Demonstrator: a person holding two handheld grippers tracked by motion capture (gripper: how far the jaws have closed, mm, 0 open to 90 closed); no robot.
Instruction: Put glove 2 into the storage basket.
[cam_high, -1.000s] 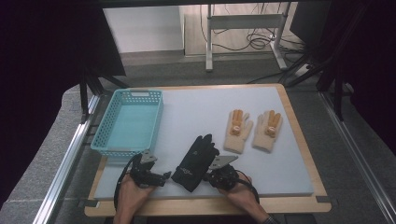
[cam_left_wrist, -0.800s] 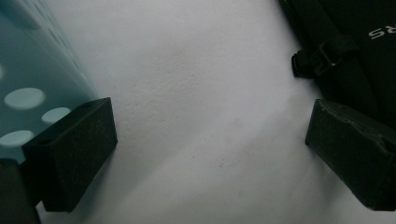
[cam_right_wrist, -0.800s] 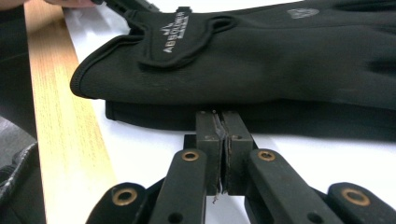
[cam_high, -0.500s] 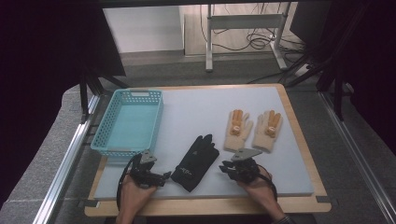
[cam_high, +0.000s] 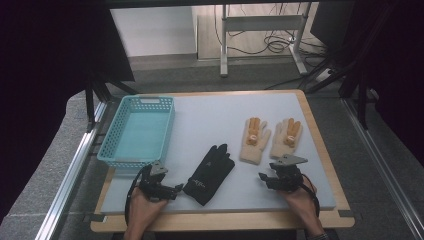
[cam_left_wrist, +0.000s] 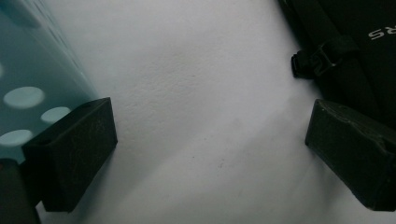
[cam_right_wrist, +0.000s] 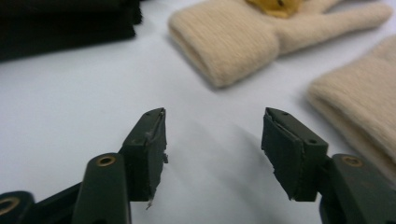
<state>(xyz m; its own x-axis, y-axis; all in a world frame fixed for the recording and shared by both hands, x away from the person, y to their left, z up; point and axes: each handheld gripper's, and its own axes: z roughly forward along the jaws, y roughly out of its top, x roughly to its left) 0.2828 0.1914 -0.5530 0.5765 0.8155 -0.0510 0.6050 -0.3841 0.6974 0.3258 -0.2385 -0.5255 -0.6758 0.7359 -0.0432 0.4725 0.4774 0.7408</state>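
- Right gripper (cam_high: 266, 178), jaws just been opening, nothing between them; nearer cream glove (cam_high: 254, 141) lies at its 11 o'clock, cuff toward it, long axis 12–6.
- Second cream glove (cam_high: 286, 138) at 12 o'clock, just beyond.
- Left gripper (cam_high: 172, 189) gapes empty; black glove (cam_high: 210, 173) at its 3 o'clock, just beside.
- Blue basket (cam_high: 138, 131) at 11 o'clock of the left gripper, nothing inside.

The high view looks forward and down over the whole bench (cam_high: 320, 145) from its near edge, while both tool cameras skim its surface closely, sharing the black glove (cam_high: 210, 172).
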